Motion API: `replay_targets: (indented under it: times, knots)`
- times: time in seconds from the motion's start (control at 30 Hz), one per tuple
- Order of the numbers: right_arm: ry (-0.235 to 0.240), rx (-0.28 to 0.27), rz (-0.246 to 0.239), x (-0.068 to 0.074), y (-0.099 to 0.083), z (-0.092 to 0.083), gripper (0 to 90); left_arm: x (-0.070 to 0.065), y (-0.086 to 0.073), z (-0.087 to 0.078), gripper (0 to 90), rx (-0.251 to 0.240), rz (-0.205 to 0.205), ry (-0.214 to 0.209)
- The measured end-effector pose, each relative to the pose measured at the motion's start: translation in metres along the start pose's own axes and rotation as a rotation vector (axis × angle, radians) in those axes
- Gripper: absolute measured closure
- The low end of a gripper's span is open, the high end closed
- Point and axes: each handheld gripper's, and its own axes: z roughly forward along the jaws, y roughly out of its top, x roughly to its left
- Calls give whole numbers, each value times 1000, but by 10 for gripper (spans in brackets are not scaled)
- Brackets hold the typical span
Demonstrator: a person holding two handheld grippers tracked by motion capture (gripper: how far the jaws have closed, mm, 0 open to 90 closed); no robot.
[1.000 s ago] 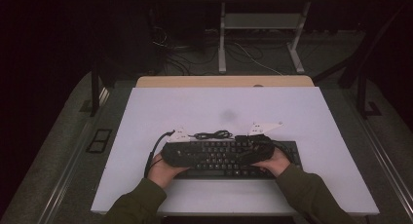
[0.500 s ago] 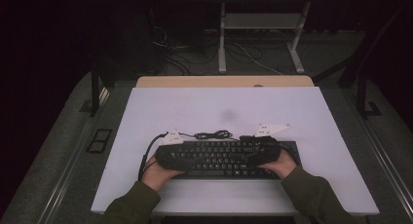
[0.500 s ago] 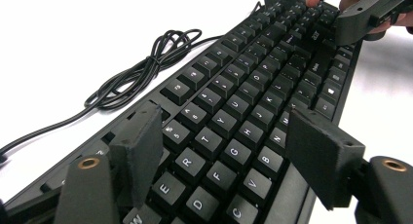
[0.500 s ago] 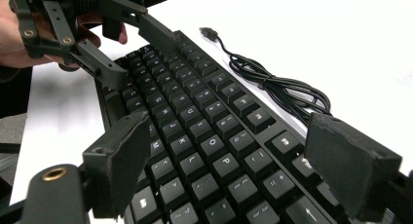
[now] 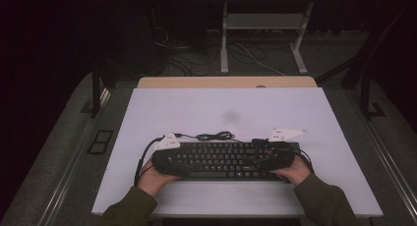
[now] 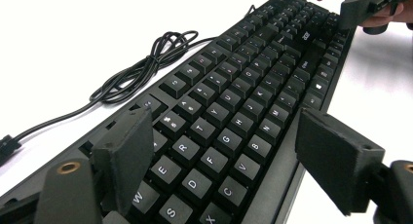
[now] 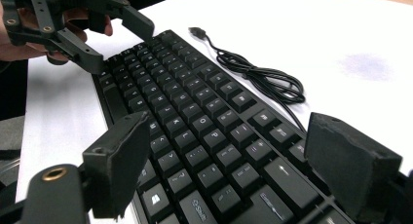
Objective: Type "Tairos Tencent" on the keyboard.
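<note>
A black keyboard [image 5: 223, 159] lies flat near the front of the white table [image 5: 221, 103]. Its coiled cable [image 5: 214, 136] rests just behind it. My left gripper [image 5: 169, 159] straddles the keyboard's left end. In the left gripper view the keyboard [image 6: 234, 117] runs between the two pads, which stand clear of its edges. Those jaws have just been opening. My right gripper [image 5: 275, 157] straddles the right end. In the right gripper view its pads flank the keyboard [image 7: 195, 131] without pressing on it. Each gripper view also catches the other gripper at the far end.
A faint grey smudge [image 5: 230, 117] marks the table behind the cable. The cable's USB plug [image 7: 196, 31] lies loose on the surface. A wooden strip [image 5: 226, 82] borders the far edge, and dark floor with table legs and wires lies beyond it.
My right gripper has slid to the right, out toward the keyboard's right end. The left hand has barely moved. The keyboard stays in about the same place.
</note>
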Motion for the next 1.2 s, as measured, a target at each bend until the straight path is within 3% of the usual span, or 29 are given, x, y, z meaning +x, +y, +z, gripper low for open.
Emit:
replay_targets:
  times: [0.3, 0.5, 0.97, 1.2]
  knots:
    - [-14, -11, 13, -2, -7, -13, 166, -2, -2, -7, 152, -9, -12, 4]
    - [-26, -15, 15, -3, -12, -22, 166, -2, -8, -15, 123, -15, -9, 30]
    - [-52, 2, 8, -2, -28, -41, 166, -4, -20, -29, 8, 0, -13, 80]
    - [-56, 20, 11, -1, -40, -53, 166, -3, -21, -30, 0, 0, -22, 87]
